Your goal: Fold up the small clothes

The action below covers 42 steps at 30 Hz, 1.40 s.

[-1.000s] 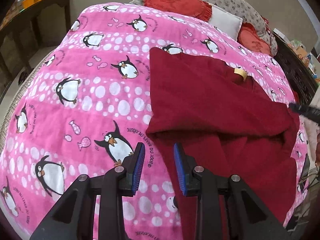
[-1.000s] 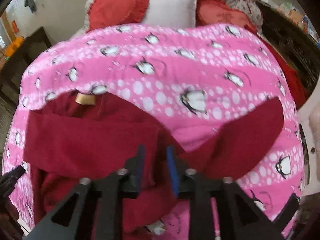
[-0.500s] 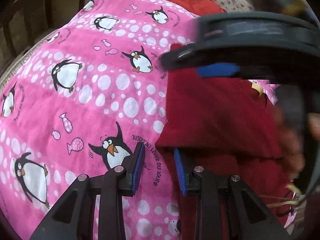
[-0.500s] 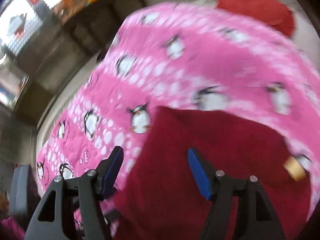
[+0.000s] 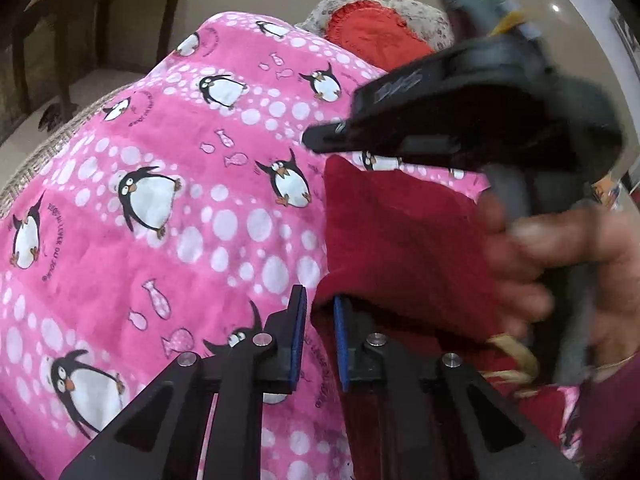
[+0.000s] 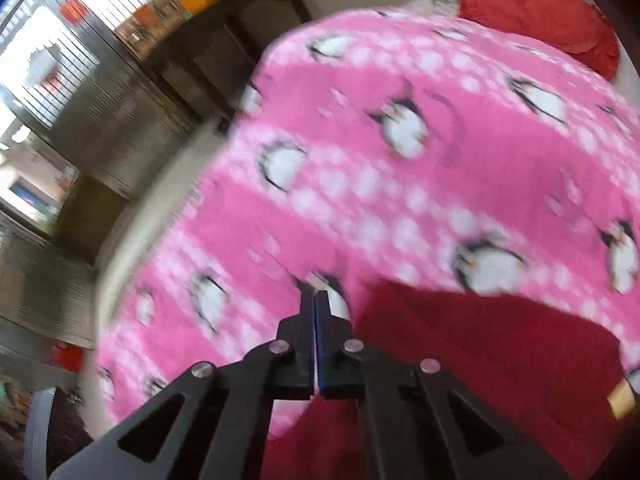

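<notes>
A dark red garment (image 5: 400, 236) lies folded on the pink penguin blanket (image 5: 180, 208). My left gripper (image 5: 318, 312) is open, its fingers straddling the garment's near left corner. The right gripper's body (image 5: 472, 120), held by a hand, crosses above the garment in the left wrist view. In the right wrist view my right gripper (image 6: 316, 300) is shut with nothing visible between the pads, above the garment's (image 6: 480, 352) left edge, over the blanket (image 6: 400, 200). A tan label (image 6: 620, 400) shows on the garment at the right.
Red cushions (image 5: 372, 36) and patterned pillows lie at the head of the bed. A dark wooden chair (image 5: 92, 20) stands beyond the bed's left side. Dark furniture (image 6: 224, 44) and a bright window (image 6: 60, 40) lie past the bed's left edge.
My right gripper has closed from wide open and swung left across the garment. My left gripper has moved in so its fingers straddle the garment's corner.
</notes>
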### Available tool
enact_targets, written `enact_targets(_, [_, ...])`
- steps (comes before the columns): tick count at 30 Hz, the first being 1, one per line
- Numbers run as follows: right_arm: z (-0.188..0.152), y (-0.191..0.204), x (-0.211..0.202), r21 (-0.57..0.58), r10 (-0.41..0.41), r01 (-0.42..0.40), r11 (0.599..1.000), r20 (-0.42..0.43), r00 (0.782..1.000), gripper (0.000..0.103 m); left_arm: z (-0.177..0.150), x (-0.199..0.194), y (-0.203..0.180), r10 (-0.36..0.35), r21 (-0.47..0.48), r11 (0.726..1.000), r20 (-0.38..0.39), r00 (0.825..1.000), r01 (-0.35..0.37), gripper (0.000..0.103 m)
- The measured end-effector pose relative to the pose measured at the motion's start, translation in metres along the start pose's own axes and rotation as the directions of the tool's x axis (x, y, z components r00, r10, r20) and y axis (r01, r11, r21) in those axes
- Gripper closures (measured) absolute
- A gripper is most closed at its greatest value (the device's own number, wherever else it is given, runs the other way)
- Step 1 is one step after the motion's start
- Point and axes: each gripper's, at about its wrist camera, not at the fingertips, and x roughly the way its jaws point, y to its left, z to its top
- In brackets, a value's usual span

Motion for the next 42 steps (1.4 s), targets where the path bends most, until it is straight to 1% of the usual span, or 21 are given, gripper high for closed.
enact_targets(2, [0.003, 0.005, 0.018, -0.009, -0.083, 0.083, 0.997, -0.027, 0.996, 0.103, -0.003, 0.006, -0.001, 0.031, 0.024, 0.999, -0.038, 0.999, -0.03, 0.103])
enact_targets(3, [0.0, 0.007, 0.026, 0.005, -0.095, 0.095, 0.995, -0.04, 0.995, 0.102, -0.004, 0.009, 0.0, 0.039, 0.032, 0.999, -0.043, 0.998, -0.038, 0.103])
enact_targets(5, [-0.005, 0.004, 0.028, 0.063, -0.036, 0.039, 0.997, -0.048, 0.998, 0.101, -0.009, 0.014, 0.003, 0.048, 0.025, 0.999, -0.062, 0.997, -0.046, 0.103])
enact_targets(6, [-0.008, 0.002, 0.022, 0.088, -0.009, 0.012, 0.996, -0.037, 0.999, 0.093, -0.009, 0.015, 0.004, 0.045, 0.015, 0.999, -0.066, 0.997, -0.044, 0.103])
enact_targets(7, [-0.011, 0.0, 0.015, 0.101, -0.007, 0.01, 0.995, -0.027, 1.0, 0.087, -0.009, 0.016, 0.007, 0.04, -0.004, 0.999, -0.069, 0.997, -0.04, 0.103])
enact_targets(8, [-0.015, -0.002, 0.005, 0.109, -0.016, 0.018, 0.994, -0.017, 1.0, 0.068, -0.008, 0.016, 0.008, 0.036, -0.013, 0.999, -0.074, 0.997, -0.037, 0.103])
enact_targets(9, [-0.021, -0.005, -0.007, 0.11, -0.035, 0.035, 0.993, -0.001, 0.999, 0.056, -0.007, 0.016, 0.009, 0.033, -0.015, 0.999, -0.079, 0.996, -0.034, 0.103])
enact_targets(10, [-0.027, -0.008, -0.02, 0.106, -0.069, 0.067, 0.992, 0.018, 0.997, 0.053, -0.007, 0.014, 0.009, 0.034, -0.01, 0.999, -0.079, 0.996, -0.035, 0.102])
enact_targets(12, [-0.043, -0.021, -0.043, 0.099, -0.122, 0.117, 0.988, 0.048, 0.991, 0.052, -0.007, 0.009, 0.013, 0.043, 0.004, 0.999, -0.079, 0.996, -0.043, 0.097])
enact_targets(14, [-0.065, -0.037, -0.072, 0.118, -0.169, 0.16, 0.98, 0.065, 0.984, 0.052, -0.007, 0.003, 0.015, 0.053, 0.011, 0.999, -0.072, 0.996, -0.052, 0.095])
enact_targets(16, [-0.09, -0.052, -0.095, 0.154, -0.195, 0.182, 0.971, 0.073, 0.978, 0.052, -0.009, -0.007, 0.017, 0.103, 0.028, 0.994, -0.049, 0.993, -0.102, 0.095])
enact_targets(19, [-0.128, -0.084, -0.128, 0.227, -0.247, 0.223, 0.948, 0.082, 0.966, 0.05, -0.008, -0.018, 0.021, 0.146, 0.037, 0.989, -0.014, 0.989, -0.146, 0.095])
enact_targets(24, [-0.187, -0.12, -0.157, 0.328, -0.337, 0.302, 0.895, 0.052, 0.94, 0.049, 0.011, -0.026, 0.007, 0.142, 0.057, 0.988, 0.035, 0.989, -0.144, 0.094])
enact_targets(27, [-0.202, -0.127, -0.162, 0.356, -0.361, 0.313, 0.88, 0.075, 0.929, 0.049, 0.02, -0.014, -0.012, 0.112, 0.073, 0.991, 0.028, 0.993, -0.114, 0.093])
enact_targets(29, [-0.209, -0.134, -0.166, 0.369, -0.358, 0.304, 0.878, 0.087, 0.93, 0.049, 0.023, 0.0, -0.025, 0.109, 0.093, 0.99, 0.009, 0.994, -0.11, 0.093])
enact_targets(32, [-0.213, -0.148, -0.159, 0.4, -0.411, 0.352, 0.846, 0.069, 0.909, 0.049, 0.021, 0.033, -0.039, 0.151, 0.135, 0.98, -0.045, 0.987, -0.144, 0.093])
enact_targets(34, [-0.214, -0.163, -0.144, 0.398, -0.428, 0.387, 0.832, 0.015, 0.904, 0.049, 0.017, 0.049, -0.043, 0.202, 0.163, 0.968, -0.071, 0.977, -0.189, 0.093])
enact_targets(35, [-0.214, -0.169, -0.14, 0.397, -0.421, 0.388, 0.832, -0.004, 0.907, 0.049, 0.016, 0.05, -0.045, 0.209, 0.169, 0.966, -0.067, 0.976, -0.196, 0.093])
enact_targets(36, [-0.214, -0.169, -0.141, 0.4, -0.414, 0.378, 0.835, 0.005, 0.91, 0.049, 0.016, 0.048, -0.046, 0.215, 0.178, 0.963, -0.055, 0.975, -0.202, 0.093])
enact_targets(39, [-0.22, -0.163, -0.164, 0.399, -0.384, 0.33, 0.855, 0.061, 0.921, 0.048, 0.02, 0.037, -0.045, 0.205, 0.165, 0.968, -0.071, 0.976, -0.191, 0.093])
enact_targets(42, [-0.233, -0.166, -0.192, 0.397, -0.411, 0.35, 0.849, 0.078, 0.908, 0.045, 0.022, 0.022, -0.046, 0.195, 0.161, 0.97, -0.055, 0.979, -0.184, 0.093])
